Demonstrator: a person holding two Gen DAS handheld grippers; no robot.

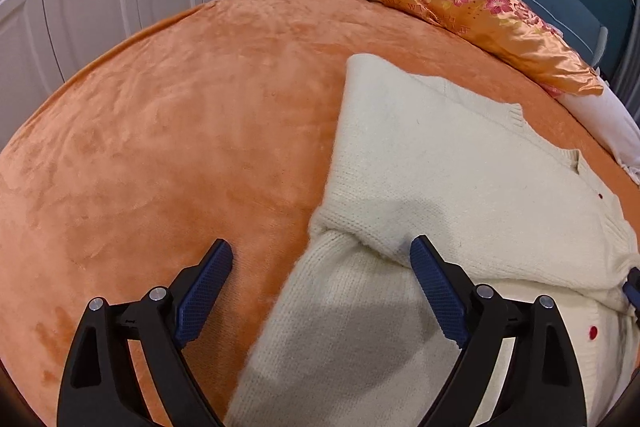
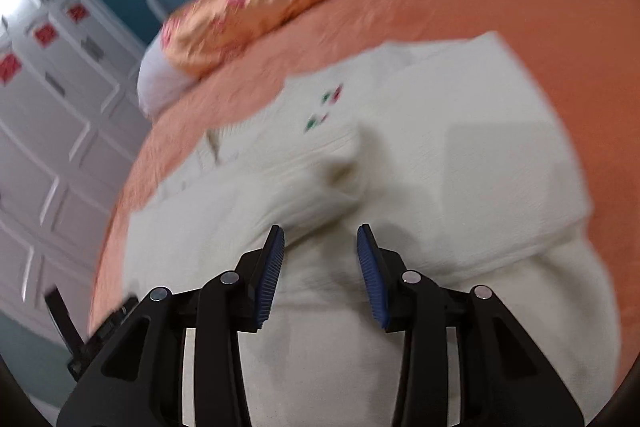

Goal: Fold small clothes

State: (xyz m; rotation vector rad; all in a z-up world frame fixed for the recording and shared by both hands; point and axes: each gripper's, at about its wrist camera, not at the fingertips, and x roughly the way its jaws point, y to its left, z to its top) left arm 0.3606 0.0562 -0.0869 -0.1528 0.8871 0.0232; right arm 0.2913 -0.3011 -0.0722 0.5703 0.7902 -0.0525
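Cream knit, thick and fuzzy: the cardigan (image 1: pixel 460 179) lies spread on the orange blanket (image 1: pixel 180 127) that covers the bed, with the satin floral pillow (image 1: pixel 480 11) beyond its far edge. It looks soft and limp, light enough to lift by a pinch, though I'd expect it to sag and stretch, and the fluffy yarn should give rubbery pads plenty to bite on. Best places to take hold, I judge, are the doubled edges: the ribbed hem, a cuff, or the bunched crease just ahead of the left gripper (image 1: pixel 322 259). A panel is already laid over on the side away from the pillow, so the folding seems partly done. Its long axis appears to run from beside the grippers up toward the pillow, with the red buttons (image 1: pixel 593 331) along the right-hand front edge; which end is the collar I cannot tell. The left gripper's jaws stand wide apart over the sleeve fold, holding nothing. The right gripper (image 2: pixel 320 239) hangs over the cardigan's middle, jaws parted, pads off the wool, in a blurred view.
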